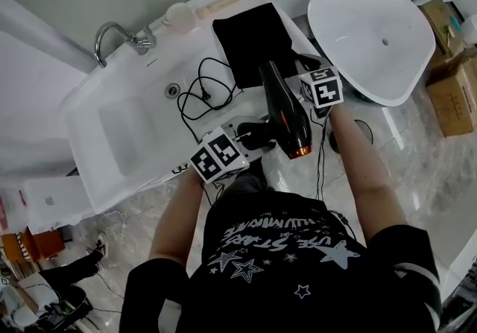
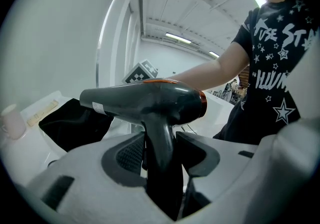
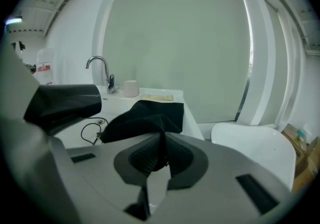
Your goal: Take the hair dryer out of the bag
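Observation:
The black hair dryer (image 1: 285, 111) with an orange ring at one end hangs over the white counter, clear of the bag. My left gripper (image 1: 257, 135) is shut on its handle; in the left gripper view the handle (image 2: 161, 143) stands upright between the pads, the barrel (image 2: 145, 100) lying across above them. The black bag (image 1: 252, 37) lies flat on the counter behind it. My right gripper (image 1: 304, 63) is shut on the bag's near corner, and black fabric (image 3: 145, 118) is pinched between its pads. The dryer's black cord (image 1: 200, 93) trails in loops on the counter.
A white sink (image 1: 123, 130) with a chrome faucet (image 1: 112, 35) is on the left. A pale cup (image 1: 179, 13) and a cream strip (image 1: 223, 2) sit at the counter's back edge. A big white oval basin (image 1: 373, 33) and cardboard boxes (image 1: 451, 97) stand at the right.

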The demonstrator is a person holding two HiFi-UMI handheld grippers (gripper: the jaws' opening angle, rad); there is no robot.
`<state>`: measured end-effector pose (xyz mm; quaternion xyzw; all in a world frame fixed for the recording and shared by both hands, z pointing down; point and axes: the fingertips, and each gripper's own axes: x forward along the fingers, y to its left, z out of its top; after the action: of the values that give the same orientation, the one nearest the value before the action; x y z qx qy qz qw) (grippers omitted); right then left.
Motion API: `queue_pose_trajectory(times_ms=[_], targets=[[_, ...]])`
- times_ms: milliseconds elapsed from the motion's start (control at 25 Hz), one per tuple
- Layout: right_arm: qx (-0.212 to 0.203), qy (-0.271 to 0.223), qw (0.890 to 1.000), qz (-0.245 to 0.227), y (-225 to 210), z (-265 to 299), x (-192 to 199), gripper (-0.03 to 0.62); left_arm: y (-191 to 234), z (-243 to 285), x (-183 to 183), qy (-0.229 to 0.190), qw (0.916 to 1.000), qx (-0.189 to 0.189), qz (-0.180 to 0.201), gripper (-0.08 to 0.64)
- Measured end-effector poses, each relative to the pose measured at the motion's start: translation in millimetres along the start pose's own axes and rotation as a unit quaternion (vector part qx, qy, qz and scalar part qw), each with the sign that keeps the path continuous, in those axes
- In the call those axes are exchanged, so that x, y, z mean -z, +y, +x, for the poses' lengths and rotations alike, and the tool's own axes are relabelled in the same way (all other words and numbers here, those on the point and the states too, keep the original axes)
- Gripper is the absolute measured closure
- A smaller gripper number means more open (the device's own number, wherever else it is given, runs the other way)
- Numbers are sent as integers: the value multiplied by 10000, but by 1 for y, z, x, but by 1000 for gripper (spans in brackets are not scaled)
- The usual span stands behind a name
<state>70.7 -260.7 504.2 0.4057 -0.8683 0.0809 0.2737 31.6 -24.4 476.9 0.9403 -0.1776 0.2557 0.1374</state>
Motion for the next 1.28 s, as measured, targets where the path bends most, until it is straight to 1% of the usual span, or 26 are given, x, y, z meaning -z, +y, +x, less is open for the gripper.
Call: queue_pose_trajectory(times_ms=[160,200,280,320,440,600,800,1000,1120,1280], targets=[[-63,5,10000,-15,13,-11,6,560,-11,-3,0,-173,9997,-129,-79,359],[-57,16,10000,-62,15,-12,7,545,-11,-4,-1,-212,9996,-167,-117,359],[-30,30,9998,-169,17,-15,8,472,-12,-7,-3,-298,9991,-248,-170,359],[-3,21,9998,-217,18,-19,9,448,-14,-8,-4,-348,9988,-294,-183,359],[104,-91,9996,-236,19,-37,16,399,-27,-11,-7,-502,9977,-414,-197,359],[155,-321,9993,-63,24,-72,22,399,-44,-18,-10,-669,9959,-562,-251,359],[110,-633,9979,73,39,-120,27,405,-69,-26,-14,-992,9896,-744,-728,359],[16,-890,9960,113,58,-155,27,413,-85,-37,-14,-1232,9813,-1065,-1030,359],[-9,-1064,9942,158,71,-171,24,424,-91,-45,-14,-1402,9770,-1091,-1179,359],[69,-1304,9913,181,72,-194,18,473,-95,-49,-20,-1531,9743,-1153,-1187,359]])
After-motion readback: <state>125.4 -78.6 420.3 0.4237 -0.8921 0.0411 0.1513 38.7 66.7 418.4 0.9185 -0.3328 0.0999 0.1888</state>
